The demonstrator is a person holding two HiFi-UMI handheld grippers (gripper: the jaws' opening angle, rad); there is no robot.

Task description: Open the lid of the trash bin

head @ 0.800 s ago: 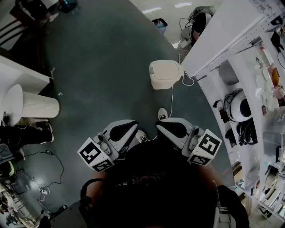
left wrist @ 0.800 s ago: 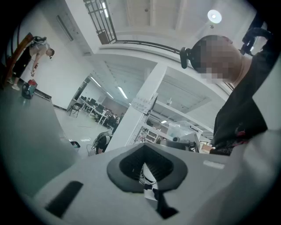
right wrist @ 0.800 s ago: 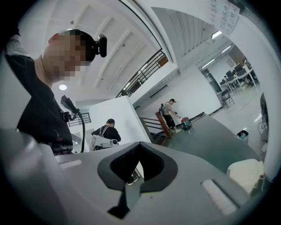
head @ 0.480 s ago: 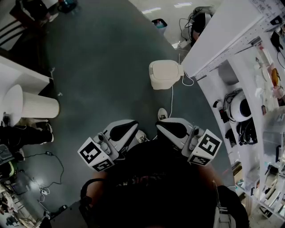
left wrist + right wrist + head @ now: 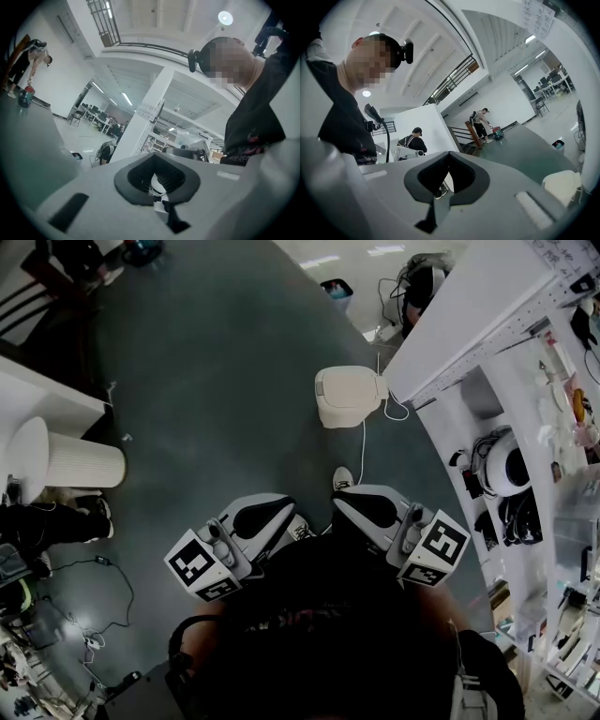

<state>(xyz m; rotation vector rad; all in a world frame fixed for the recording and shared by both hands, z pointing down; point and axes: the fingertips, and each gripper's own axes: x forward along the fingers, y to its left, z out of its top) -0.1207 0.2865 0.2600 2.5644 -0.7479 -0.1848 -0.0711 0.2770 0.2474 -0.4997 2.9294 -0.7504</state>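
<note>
1. Standing on the floor [image 5: 216, 381] ahead of both grippers, the bin [image 5: 337, 415] has its lid [image 5: 354, 385] down, just beside a white shelf [image 5: 469, 306] corner.
2. Left gripper [image 5: 262, 515]: jaws pressed together, empty.
3. Right gripper [image 5: 366, 510]: jaws together, empty, well short of the bin.

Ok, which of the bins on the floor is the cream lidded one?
The cream bin by the corner of the white shelf, lid shut. The far small bin is dark with a blue liner; the left one is white and ribbed.
</note>
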